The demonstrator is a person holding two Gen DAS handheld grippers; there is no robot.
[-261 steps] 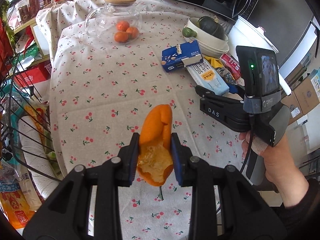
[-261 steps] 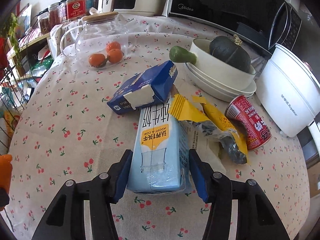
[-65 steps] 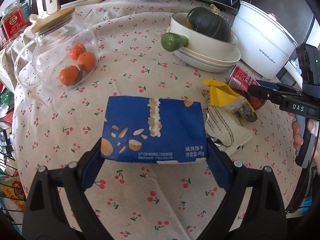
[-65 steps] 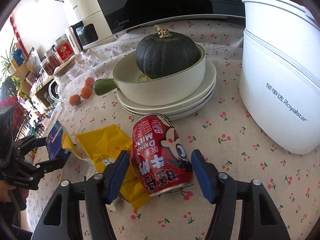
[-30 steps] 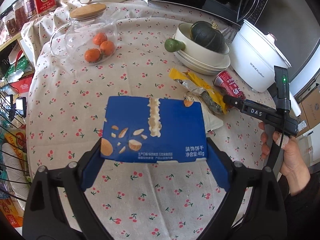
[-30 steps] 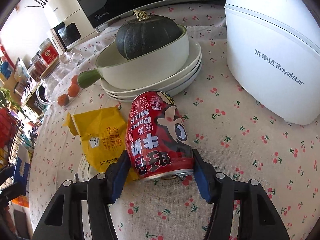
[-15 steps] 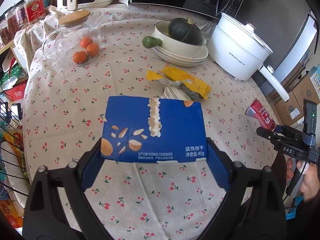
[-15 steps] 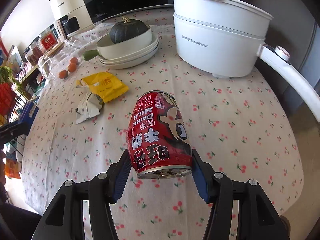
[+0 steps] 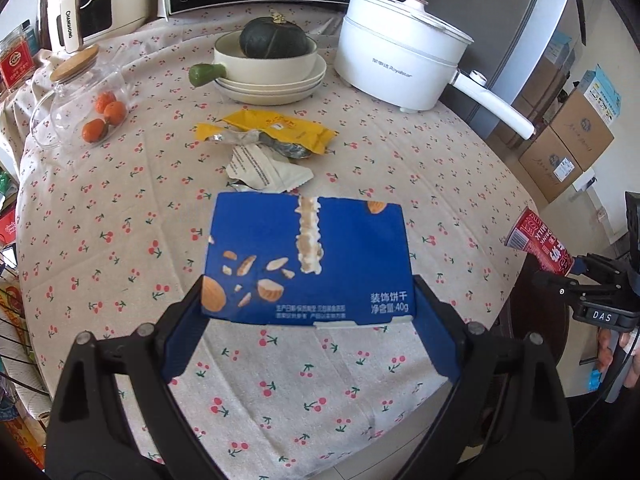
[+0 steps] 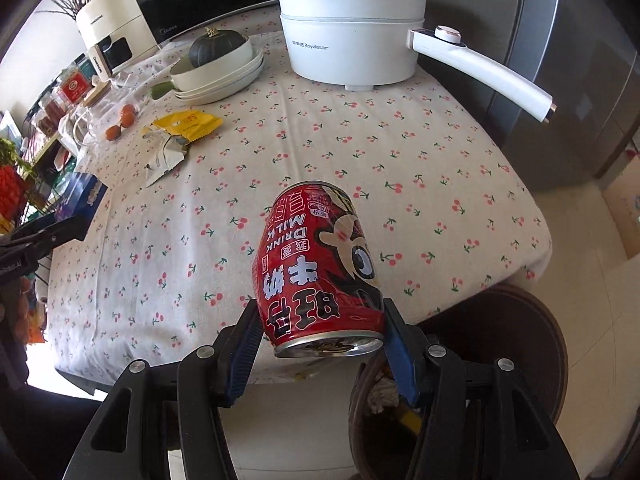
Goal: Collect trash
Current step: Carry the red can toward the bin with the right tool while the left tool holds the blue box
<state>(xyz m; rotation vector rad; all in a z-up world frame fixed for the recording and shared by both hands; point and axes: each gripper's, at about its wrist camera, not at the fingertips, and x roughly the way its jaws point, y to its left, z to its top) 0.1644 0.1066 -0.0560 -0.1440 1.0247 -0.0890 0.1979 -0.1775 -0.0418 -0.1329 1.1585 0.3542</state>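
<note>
The left gripper (image 9: 308, 320) stands wide, its two blue pads pressed on the side edges of one blue biscuit box (image 9: 308, 258), which it holds clear above the cherry-print tablecloth (image 9: 120, 208). The box lies flat, printed face up, its long axis running across the jaws. The right gripper (image 10: 320, 344) is about half open and clamps the bottom end of one red milk can (image 10: 320, 264) between its pads. The can points away from the gripper and leans a little left, lengthwise along the fingers (its print reads upside down). It hangs past the table's near edge, over a dark bin (image 10: 460, 380) on the floor. Two wrappers remain on the cloth, touching: one yellow (image 9: 280, 130), one white (image 9: 268, 166). Three oranges sit in a glass jar (image 9: 76, 100).
</note>
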